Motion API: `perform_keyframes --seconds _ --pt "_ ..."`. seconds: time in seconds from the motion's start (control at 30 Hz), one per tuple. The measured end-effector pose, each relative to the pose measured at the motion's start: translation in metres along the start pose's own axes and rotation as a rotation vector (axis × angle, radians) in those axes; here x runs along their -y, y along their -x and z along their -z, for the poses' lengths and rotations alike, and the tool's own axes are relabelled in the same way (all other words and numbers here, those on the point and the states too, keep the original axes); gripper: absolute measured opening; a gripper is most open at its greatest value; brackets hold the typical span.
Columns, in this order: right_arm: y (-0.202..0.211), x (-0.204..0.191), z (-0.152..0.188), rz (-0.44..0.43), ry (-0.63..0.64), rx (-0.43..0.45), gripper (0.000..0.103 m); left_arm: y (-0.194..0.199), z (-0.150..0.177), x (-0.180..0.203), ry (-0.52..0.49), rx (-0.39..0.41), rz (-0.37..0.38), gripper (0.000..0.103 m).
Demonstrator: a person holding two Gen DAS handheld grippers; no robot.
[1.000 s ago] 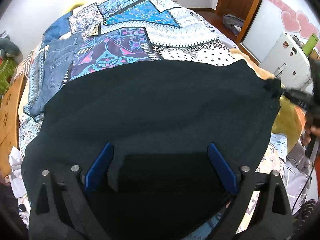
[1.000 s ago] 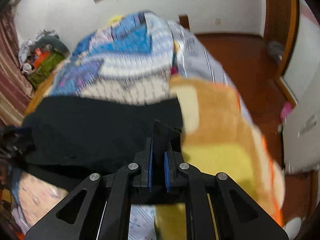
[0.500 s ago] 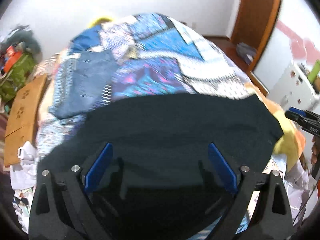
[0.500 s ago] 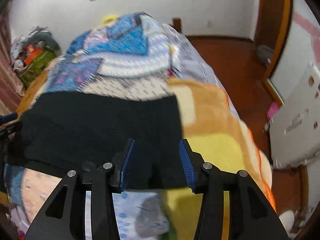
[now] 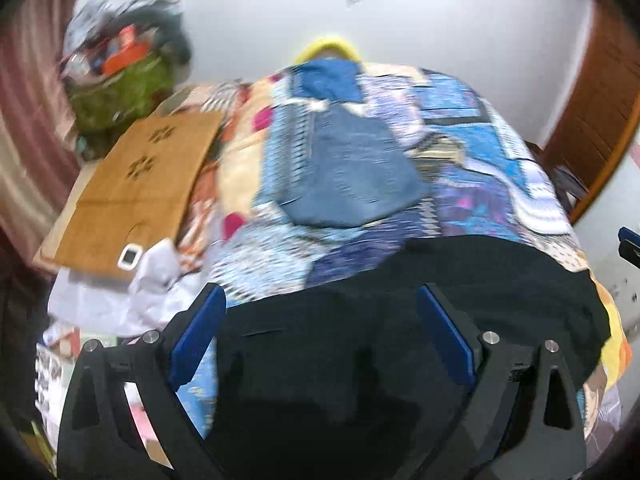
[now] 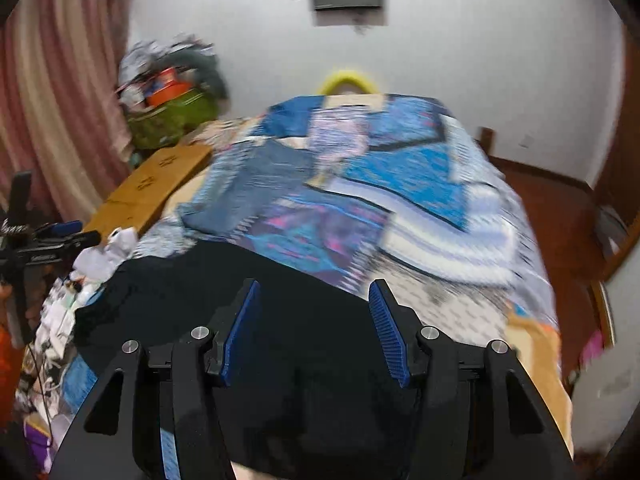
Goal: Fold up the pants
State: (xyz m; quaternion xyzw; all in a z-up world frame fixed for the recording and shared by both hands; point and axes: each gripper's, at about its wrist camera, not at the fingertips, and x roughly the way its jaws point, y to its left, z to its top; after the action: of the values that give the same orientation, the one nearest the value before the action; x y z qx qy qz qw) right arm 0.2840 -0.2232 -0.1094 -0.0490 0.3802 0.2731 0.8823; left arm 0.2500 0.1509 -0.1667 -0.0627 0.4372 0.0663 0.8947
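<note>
Black pants (image 5: pixel 440 300) lie folded flat at the near end of the bed; they also show in the right wrist view (image 6: pixel 200 284). My left gripper (image 5: pixel 320 320) is open and empty, raised above the near edge of the pants. My right gripper (image 6: pixel 316 320) is open and empty, also above the black pants. Folded blue jeans (image 5: pixel 352 176) lie further up the bed, also seen in the right wrist view (image 6: pixel 248 188). The left gripper (image 6: pixel 52 236) shows at the left edge of the right wrist view. Both views are motion-blurred.
A patterned blue quilt (image 5: pixel 472 140) covers the bed. A brown cardboard sheet (image 5: pixel 132 192) lies along the bed's left side, with a green bag (image 5: pixel 116 92) of clutter behind it. White cloth (image 5: pixel 152 276) is bunched at the left. A wooden door (image 5: pixel 600 100) stands at right.
The right gripper opened and let go of the pants' corner. Both grippers lifted and tilted up, so more of the room and wall is in view.
</note>
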Motion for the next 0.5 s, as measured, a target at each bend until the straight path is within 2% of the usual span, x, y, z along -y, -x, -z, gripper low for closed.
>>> perform_keyframes --seconds 0.1,0.27,0.37,0.43,0.5 --pt "-0.034 -0.029 -0.013 -0.038 0.065 -0.027 0.053 -0.021 0.006 -0.034 0.032 -0.045 -0.048 0.097" --pt "-0.094 -0.072 -0.029 -0.089 0.184 -0.109 0.053 -0.068 0.027 -0.076 0.101 -0.174 -0.040 0.097" --pt "-0.131 -0.090 -0.037 -0.129 0.231 -0.188 0.053 -0.099 0.042 -0.092 0.149 -0.260 0.002 0.097" --pt "-0.157 -0.099 -0.041 -0.150 0.250 -0.242 0.053 -0.115 0.051 -0.096 0.178 -0.310 0.058 0.097" --pt "-0.176 -0.106 -0.045 -0.164 0.253 -0.280 0.053 -0.127 0.056 -0.097 0.198 -0.340 0.098 0.097"
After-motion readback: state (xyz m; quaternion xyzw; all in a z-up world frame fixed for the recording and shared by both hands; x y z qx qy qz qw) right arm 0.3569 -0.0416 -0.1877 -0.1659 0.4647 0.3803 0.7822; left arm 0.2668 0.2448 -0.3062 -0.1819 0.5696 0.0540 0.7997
